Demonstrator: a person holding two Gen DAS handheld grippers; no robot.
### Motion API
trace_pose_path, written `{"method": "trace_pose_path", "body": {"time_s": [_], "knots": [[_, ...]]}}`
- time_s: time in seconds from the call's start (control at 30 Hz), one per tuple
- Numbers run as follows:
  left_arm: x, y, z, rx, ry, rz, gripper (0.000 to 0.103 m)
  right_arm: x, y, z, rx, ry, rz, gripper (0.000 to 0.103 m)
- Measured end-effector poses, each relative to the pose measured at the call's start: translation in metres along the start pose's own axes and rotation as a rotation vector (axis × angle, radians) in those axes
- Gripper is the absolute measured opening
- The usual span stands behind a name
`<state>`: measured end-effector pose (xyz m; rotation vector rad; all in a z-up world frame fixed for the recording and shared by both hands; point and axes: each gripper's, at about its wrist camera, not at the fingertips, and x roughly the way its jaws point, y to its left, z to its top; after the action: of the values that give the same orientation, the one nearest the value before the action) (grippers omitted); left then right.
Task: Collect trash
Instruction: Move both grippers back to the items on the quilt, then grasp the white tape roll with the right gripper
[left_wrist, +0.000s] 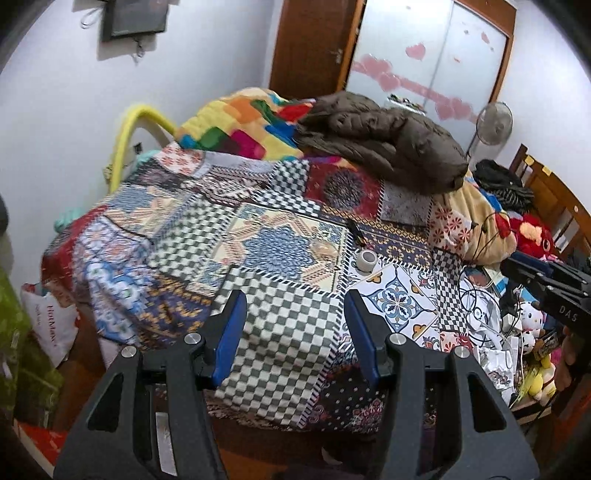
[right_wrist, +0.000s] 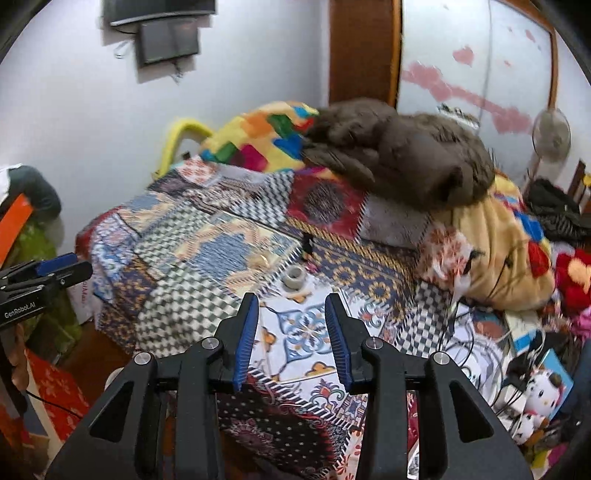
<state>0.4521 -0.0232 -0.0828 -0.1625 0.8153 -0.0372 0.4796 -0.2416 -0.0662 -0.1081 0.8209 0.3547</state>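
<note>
A patchwork-covered bed (left_wrist: 280, 332) fills both views. On it lie a small whitish tape roll (left_wrist: 367, 260) (right_wrist: 294, 277), a short black stick-like object (left_wrist: 357, 232) (right_wrist: 306, 245) and a clear crumpled wrapper (left_wrist: 323, 249) (right_wrist: 264, 260). Crumpled white and silvery paper (left_wrist: 491, 354) sits at the bed's right edge among cables. My left gripper (left_wrist: 295, 299) hovers open over the checkered patch, with nothing between its blue pads. My right gripper (right_wrist: 291, 299) is open over a white tile patch just short of the tape roll, also holding nothing. Each gripper shows at the edge of the other's view.
A brown puffer jacket (left_wrist: 388, 140) and a colourful block blanket (left_wrist: 236, 122) are heaped at the bed's far end. Plush toys (left_wrist: 532, 321) and tangled black cables (left_wrist: 476, 295) crowd the right side. A white bag (left_wrist: 51, 325) stands on the floor at left, and a fan (left_wrist: 493, 123) at the back right.
</note>
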Motion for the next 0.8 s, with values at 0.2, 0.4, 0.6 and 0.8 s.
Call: {"method": "trace_pose_path", "body": {"time_s": [0.2,0.4,0.6,0.8], "knots": [[0.062,-0.011,0.006,0.025,0.052,-0.018,0.054,0.048,-0.018,0.0,0.042,0.056,0.022,0.035],[0.119,-0.01,0.01,0.049,0.099,-0.018,0.054,0.104,-0.02,0.004,0.05,0.077,0.035,0.058],[0.163,-0.004,0.02,0.043,0.121,-0.04,0.054,0.168,-0.02,0.007,0.076,0.129,0.017,0.058],[0.202,-0.005,0.032,0.049,0.133,-0.065,0.054,0.216,-0.013,0.007,0.071,0.173,0.016,0.058]]}}
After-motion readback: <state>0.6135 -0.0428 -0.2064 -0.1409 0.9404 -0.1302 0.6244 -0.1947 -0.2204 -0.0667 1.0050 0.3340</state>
